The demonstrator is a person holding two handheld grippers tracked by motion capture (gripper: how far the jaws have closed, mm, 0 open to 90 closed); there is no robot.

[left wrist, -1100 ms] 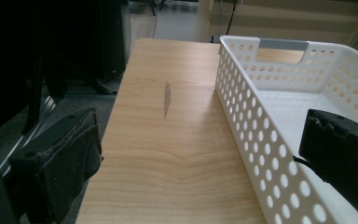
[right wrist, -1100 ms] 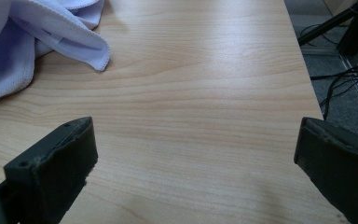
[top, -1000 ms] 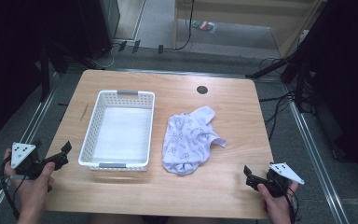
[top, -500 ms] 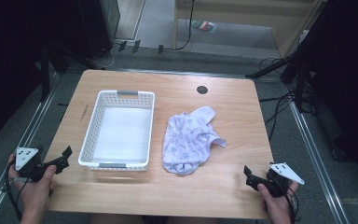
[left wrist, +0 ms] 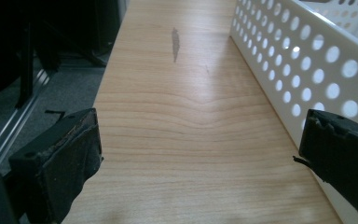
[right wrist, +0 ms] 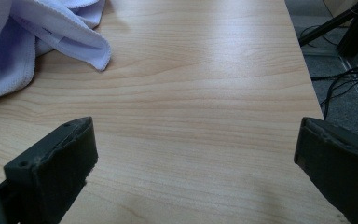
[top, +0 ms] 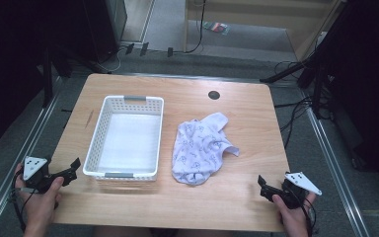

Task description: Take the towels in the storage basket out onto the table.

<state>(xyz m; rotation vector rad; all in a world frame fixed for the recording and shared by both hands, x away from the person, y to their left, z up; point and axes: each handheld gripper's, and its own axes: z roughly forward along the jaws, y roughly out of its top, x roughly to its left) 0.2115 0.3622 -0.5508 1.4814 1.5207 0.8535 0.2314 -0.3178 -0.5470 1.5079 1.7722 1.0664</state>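
A white perforated basket stands empty on the left half of the wooden table. To its right lies a crumpled pale lilac printed cloth. My left gripper rests open at the table's front left corner, just left of the basket's near end; its own view has the basket wall beside the right jaw. My right gripper is open at the front right edge, with bare wood between the jaws and the cloth's hem ahead to the left.
A dark round grommet sits near the table's far edge. A small dark mark stains the wood left of the basket. Cables trail over the floor on the right, and metal rails run along both sides.
My left gripper has drifted slightly toward me and the table's front left corner. The right gripper, basket and cloth have stayed put.
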